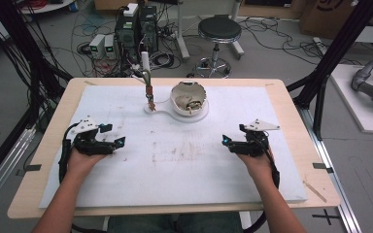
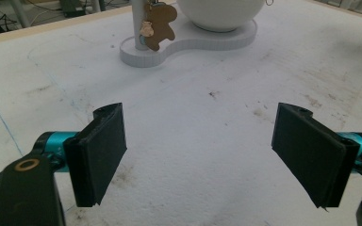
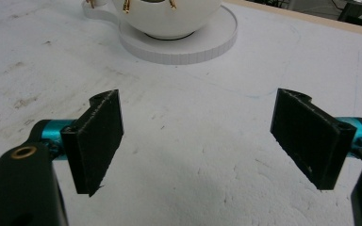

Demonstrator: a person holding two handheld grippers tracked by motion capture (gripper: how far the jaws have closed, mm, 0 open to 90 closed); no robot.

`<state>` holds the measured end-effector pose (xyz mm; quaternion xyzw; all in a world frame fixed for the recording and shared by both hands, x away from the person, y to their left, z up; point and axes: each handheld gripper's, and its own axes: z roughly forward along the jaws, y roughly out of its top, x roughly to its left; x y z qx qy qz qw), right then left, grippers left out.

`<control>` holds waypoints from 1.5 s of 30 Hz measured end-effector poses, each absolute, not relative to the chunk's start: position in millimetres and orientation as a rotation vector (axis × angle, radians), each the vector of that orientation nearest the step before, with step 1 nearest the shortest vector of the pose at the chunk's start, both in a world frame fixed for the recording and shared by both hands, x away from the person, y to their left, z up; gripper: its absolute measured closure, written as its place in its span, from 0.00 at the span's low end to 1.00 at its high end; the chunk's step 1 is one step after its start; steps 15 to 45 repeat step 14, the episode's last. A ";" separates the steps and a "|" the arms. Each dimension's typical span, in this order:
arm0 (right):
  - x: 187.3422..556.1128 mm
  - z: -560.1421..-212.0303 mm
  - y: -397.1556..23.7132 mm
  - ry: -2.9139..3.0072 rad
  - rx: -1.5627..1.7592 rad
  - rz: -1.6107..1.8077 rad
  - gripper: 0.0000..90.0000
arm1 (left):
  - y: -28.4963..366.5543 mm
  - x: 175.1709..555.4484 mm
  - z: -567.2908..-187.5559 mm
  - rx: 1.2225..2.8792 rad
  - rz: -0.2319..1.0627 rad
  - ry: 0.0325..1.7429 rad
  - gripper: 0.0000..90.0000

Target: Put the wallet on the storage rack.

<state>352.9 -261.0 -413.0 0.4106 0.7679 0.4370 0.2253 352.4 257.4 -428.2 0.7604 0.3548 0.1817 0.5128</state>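
Both the left gripper [image 1: 110,135] and right gripper [image 1: 230,141] are resting with jaws spread wide (nothing between them), well apart from the white bowl [image 1: 189,98] sitting at the surface's [image 1: 184,165] far middle.

Probably a robotics lab: floor cables [image 1: 272,34], electronics boxes [image 1: 136,26], stool [image 1: 219,30].

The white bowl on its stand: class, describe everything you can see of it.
The white bowl is round, smooth and matte, like plastic or ceramic. Its rim looks jagged and uneven in the high view, with brownish, gold-tipped items inside, too small to identify. It sits upright on the round end of a flat white base at the far middle of the table. The base's narrower end carries a post with a brown, gingerbread-shaped charm. Both tongs are open, well short of it.
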 end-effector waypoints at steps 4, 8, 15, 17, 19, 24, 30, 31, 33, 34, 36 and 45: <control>353.3 -413.0 -261.9 2.115 1.141 1.214 0.20 | 257.3 353.1 -428.8 1.833 0.434 0.851 0.20; 352.8 -412.0 -263.2 2.099 1.137 1.216 0.20 | 258.1 353.6 -429.0 1.828 0.431 0.852 0.20; 352.7 -412.4 -261.6 2.105 1.133 1.197 0.20 | 258.2 354.0 -429.2 1.827 0.429 0.853 0.20; 352.7 -412.4 -261.6 2.105 1.133 1.197 0.20 | 258.2 354.0 -429.2 1.827 0.429 0.853 0.20; 352.7 -412.4 -261.6 2.105 1.133 1.197 0.20 | 258.2 354.0 -429.2 1.827 0.429 0.853 0.20; 352.7 -412.4 -261.6 2.105 1.133 1.197 0.20 | 258.2 354.0 -429.2 1.827 0.429 0.853 0.20; 352.7 -412.4 -261.6 2.105 1.133 1.197 0.20 | 258.2 354.0 -429.2 1.827 0.429 0.853 0.20; 352.7 -412.4 -261.6 2.105 1.133 1.197 0.20 | 258.2 354.0 -429.2 1.827 0.429 0.853 0.20; 352.7 -412.4 -261.6 2.105 1.133 1.197 0.20 | 258.2 354.0 -429.2 1.827 0.429 0.853 0.20; 352.7 -412.4 -261.6 2.105 1.133 1.197 0.20 | 258.2 354.0 -429.2 1.827 0.429 0.853 0.20; 352.7 -412.4 -261.6 2.105 1.133 1.197 0.20 | 258.2 354.0 -429.2 1.827 0.429 0.853 0.20; 352.7 -412.4 -261.6 2.105 1.133 1.197 0.20 | 258.2 354.0 -429.2 1.827 0.429 0.853 0.20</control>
